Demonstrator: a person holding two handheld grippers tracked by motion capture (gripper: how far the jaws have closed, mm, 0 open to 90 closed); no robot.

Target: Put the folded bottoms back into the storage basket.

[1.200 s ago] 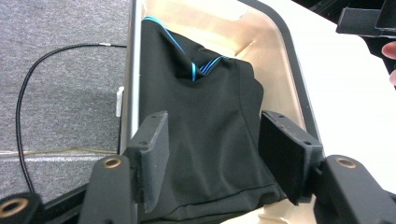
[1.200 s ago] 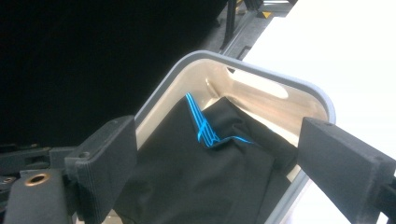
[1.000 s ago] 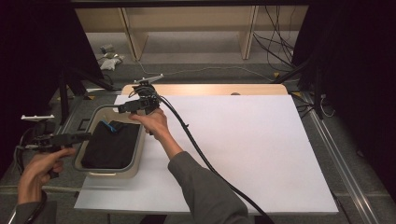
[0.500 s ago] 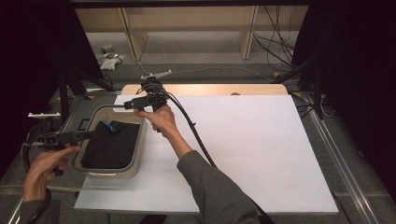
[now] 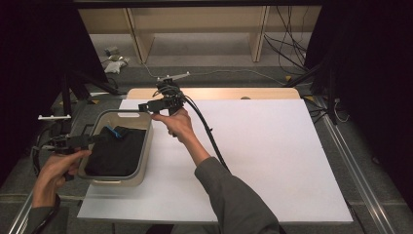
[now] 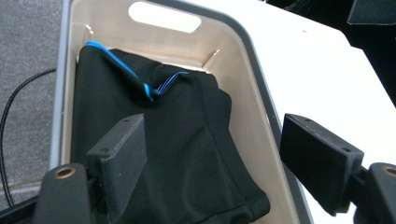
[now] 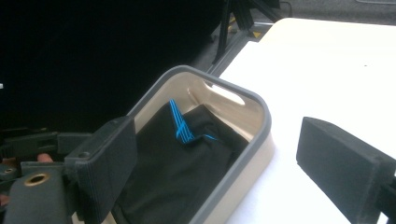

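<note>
A beige bin [image 5: 122, 113] with a grey rim stands on the left part of the white sheet. It holds a folded black garment [image 5: 117, 153] with blue stripes. My left gripper [image 5: 85, 141] is at the bin's left edge, open, and its jaws straddle the garment [image 6: 177, 140] and the bin's right wall, with the bin's back wall [image 6: 116, 23] beyond. My right gripper [image 5: 144, 106] hovers open above the bin's far right corner and holds nothing. In the right gripper view the garment [image 7: 177, 158] lies in the bin [image 7: 261, 116] between the open right gripper [image 7: 222, 135] jaws.
A white sheet [image 5: 253, 146] covers the table, with a wooden board edge [image 5: 234, 92] along its far side. A black cable [image 5: 207, 131] trails from the right gripper over the sheet. Metal rails [image 5: 360, 180] run along the right, and shelf legs and cables stand behind.
The right gripper has drifted a little to the right and away from the bin's far corner. The left gripper has edged in toward the bin's left side.
</note>
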